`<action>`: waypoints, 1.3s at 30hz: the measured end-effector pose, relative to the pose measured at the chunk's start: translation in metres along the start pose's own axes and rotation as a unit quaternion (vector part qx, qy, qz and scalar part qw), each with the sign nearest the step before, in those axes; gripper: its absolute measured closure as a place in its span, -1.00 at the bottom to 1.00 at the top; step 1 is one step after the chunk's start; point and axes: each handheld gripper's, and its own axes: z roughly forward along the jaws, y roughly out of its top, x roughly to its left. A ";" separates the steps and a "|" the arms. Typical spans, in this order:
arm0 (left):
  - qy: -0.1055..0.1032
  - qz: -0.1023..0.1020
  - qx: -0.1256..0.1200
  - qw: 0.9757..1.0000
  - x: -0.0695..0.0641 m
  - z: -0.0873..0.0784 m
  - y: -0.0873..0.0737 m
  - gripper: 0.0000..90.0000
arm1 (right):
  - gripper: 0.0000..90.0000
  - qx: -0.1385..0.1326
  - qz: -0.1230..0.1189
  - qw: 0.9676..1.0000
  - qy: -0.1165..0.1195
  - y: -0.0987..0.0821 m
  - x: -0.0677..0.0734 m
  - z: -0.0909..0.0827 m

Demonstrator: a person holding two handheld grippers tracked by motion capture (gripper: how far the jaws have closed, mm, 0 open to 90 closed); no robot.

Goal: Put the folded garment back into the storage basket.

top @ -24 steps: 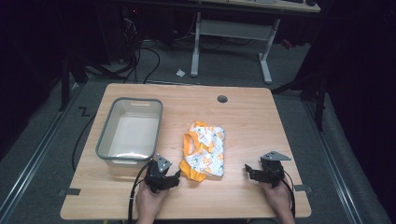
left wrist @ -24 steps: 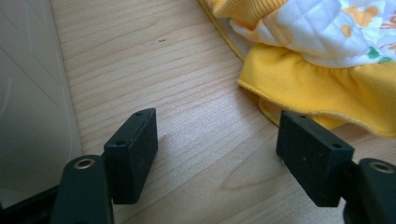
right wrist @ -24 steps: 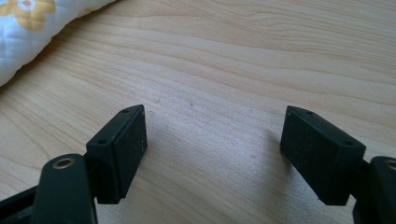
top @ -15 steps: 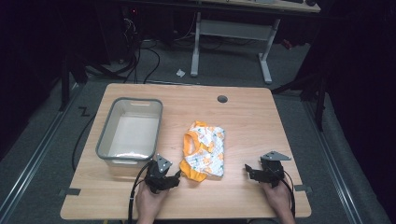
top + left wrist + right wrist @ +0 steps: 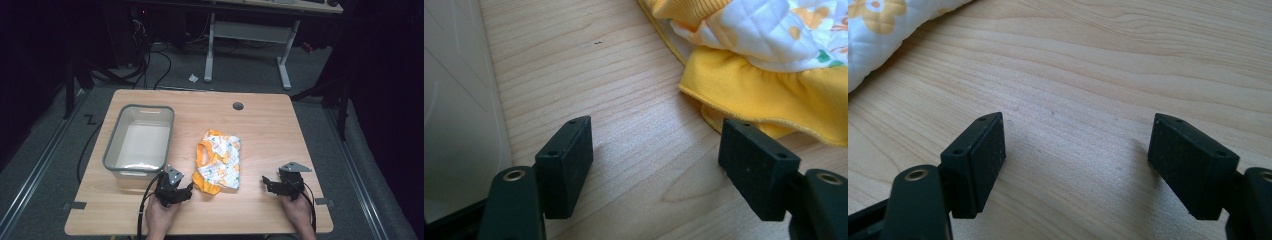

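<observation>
Nothing had yet been gripped: the garment (image 5: 219, 161) was left lying mid-desk toward the near edge, beside the bin (image 5: 140, 141), while the left tool (image 5: 187, 192) and right tool (image 5: 267, 183) were held wide open and empty.

One garment (image 5: 218, 161); one bin (image 5: 140, 141) left of it; two grippers, left (image 5: 176, 192), right (image 5: 278, 185), near it.

A grey tub (image 5: 140, 142) stands on the left part of the wooden table (image 5: 270, 130). A small round hole (image 5: 238, 106) sits near the table's far edge. Beyond, a white desk frame (image 5: 247, 35), black cables (image 5: 145, 60) and a paper scrap (image 5: 193, 78) lie on the grey floor (image 5: 240, 75).
</observation>
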 end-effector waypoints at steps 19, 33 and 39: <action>-0.002 -0.015 -0.008 1.000 0.001 -0.001 0.000 -0.29 | -0.48 0.000 0.001 1.000 0.001 0.000 0.000 0.000; -0.017 -0.016 -0.035 0.999 -0.008 -0.012 -0.001 -0.27 | -0.48 0.001 0.001 1.000 0.000 0.000 0.000 0.000; -0.035 -0.012 -0.050 0.998 -0.014 -0.016 0.004 -0.31 | -0.48 0.001 0.001 1.000 0.000 0.000 0.000 0.000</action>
